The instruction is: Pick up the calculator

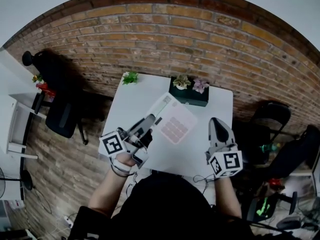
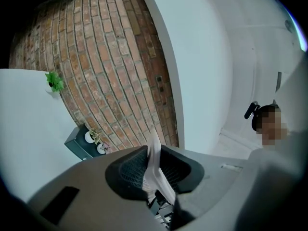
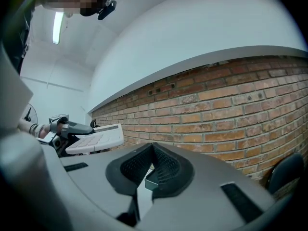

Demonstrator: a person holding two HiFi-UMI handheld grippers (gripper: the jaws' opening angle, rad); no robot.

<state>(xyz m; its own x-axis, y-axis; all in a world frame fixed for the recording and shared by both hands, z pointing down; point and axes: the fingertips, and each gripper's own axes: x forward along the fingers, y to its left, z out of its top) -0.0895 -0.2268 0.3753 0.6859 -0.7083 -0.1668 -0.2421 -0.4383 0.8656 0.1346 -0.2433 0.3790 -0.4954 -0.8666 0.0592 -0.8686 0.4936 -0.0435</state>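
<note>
Being pinched along its near short edge, the flat white calculator with pale pink keys (image 1: 171, 121) is being carried by the left gripper (image 1: 151, 120). The jaws of that gripper are being pressed together on the thin plastic rim, which shows edge-on between the ribbed pads in the left gripper view. The hold is probably being taken at the rim because so slim a body offers no other purchase once it is lying flat. The calculator is being kept above the middle of the white rectangular table (image 1: 215, 101), and it appears to be tilted, with its far end raised clear of the tabletop; the right gripper view likewise shows it hanging in the air beyond the left gripper. The right gripper (image 1: 216, 123) is being held off to the side, well apart from the calculator. Its jaws are being kept closed with nothing between them, seemingly because one gripper is enough for so light an object. The dark green rectangular planter with small succulents (image 1: 189, 98) is being left at the far edge of the table, near the raised end of the calculator but not touching it, so some care is being called for there. By this reading, the pick-up is being completed or nearly so, provided the narrow edge grip is not being allowed to slip.
</note>
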